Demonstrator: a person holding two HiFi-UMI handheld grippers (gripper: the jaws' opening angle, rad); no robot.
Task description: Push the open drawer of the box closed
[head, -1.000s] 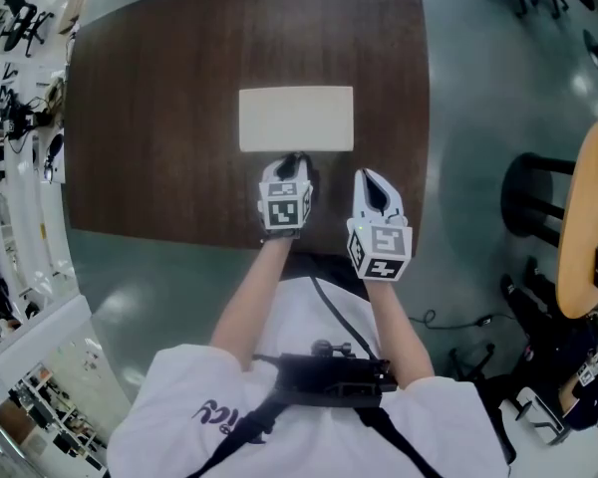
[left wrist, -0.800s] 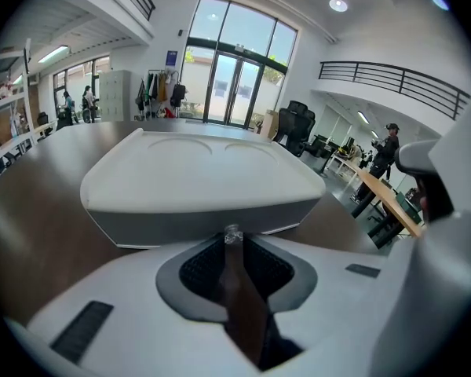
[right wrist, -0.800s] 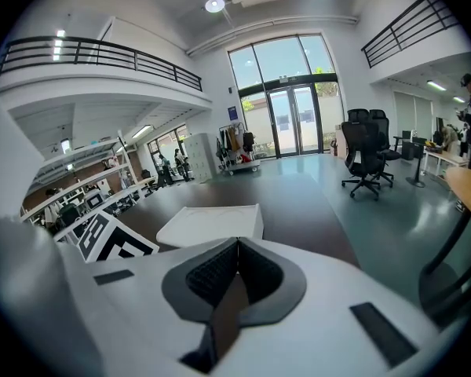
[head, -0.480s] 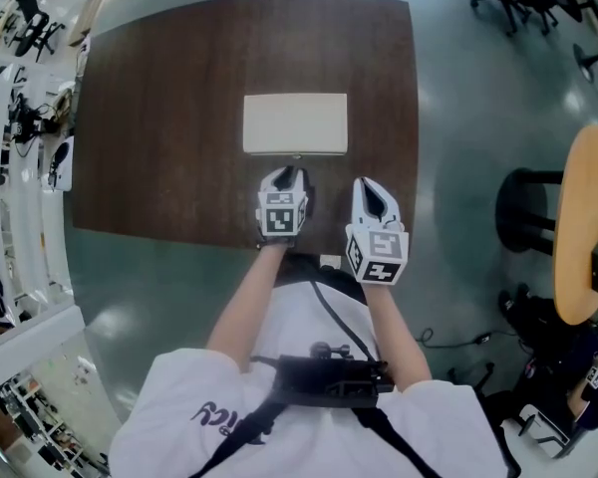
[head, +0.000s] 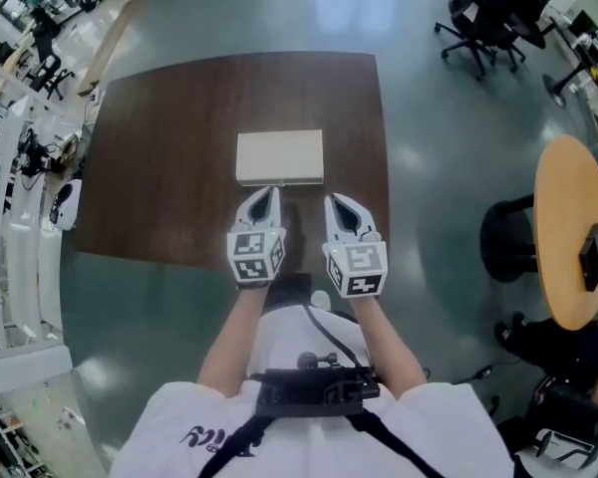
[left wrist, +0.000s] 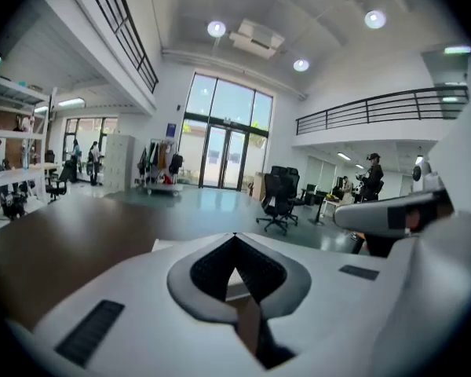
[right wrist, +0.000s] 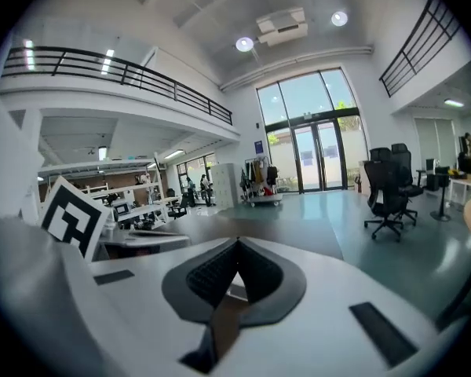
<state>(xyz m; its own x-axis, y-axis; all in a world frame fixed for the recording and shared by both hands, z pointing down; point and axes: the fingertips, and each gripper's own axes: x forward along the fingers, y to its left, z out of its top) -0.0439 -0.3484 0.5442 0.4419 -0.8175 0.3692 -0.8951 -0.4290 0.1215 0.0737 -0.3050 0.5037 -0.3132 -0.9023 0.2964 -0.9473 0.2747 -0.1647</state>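
From the head view we count one dark brown wooden desk [head: 159, 167], one flat cream rectangular box [head: 279, 155] on it, and two white grippers. The box lies mid-desk, toward the near side. The left gripper [head: 270, 191] points at the box's near edge, its tip just short of that edge; we cannot tell whether they touch. The right gripper [head: 335, 200] sits beside it, its tip near the box's near right corner but apart from it. We cannot make out the drawer from the box's body here.

In the left gripper view, the jaws are together with nothing between them, and the box [left wrist: 166, 244] shows just beyond.

In the right gripper view, the jaws are likewise together and empty, over the desk [right wrist: 284, 226].
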